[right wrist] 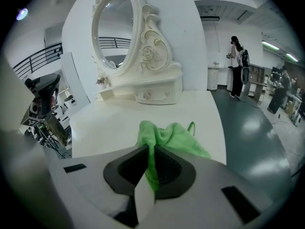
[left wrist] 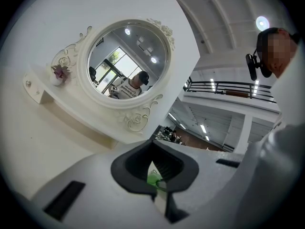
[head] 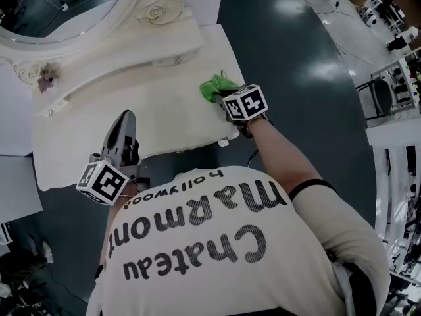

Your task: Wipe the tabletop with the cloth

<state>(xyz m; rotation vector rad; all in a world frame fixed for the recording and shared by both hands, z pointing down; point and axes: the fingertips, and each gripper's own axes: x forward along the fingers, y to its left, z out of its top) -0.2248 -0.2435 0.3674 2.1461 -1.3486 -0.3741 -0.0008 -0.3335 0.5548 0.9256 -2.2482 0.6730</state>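
Right gripper [head: 221, 95]: jaws clamped on green cloth [head: 214, 85], pressed at right near corner of tabletop [head: 151, 110]. Left gripper [head: 125, 118]: jaws together, empty, at near edge. Step, judged: wiping. Next: drag cloth left across bare top.

Bright green cloth [head: 216, 88], crumpled, on white tabletop [head: 131, 120], near its right edge
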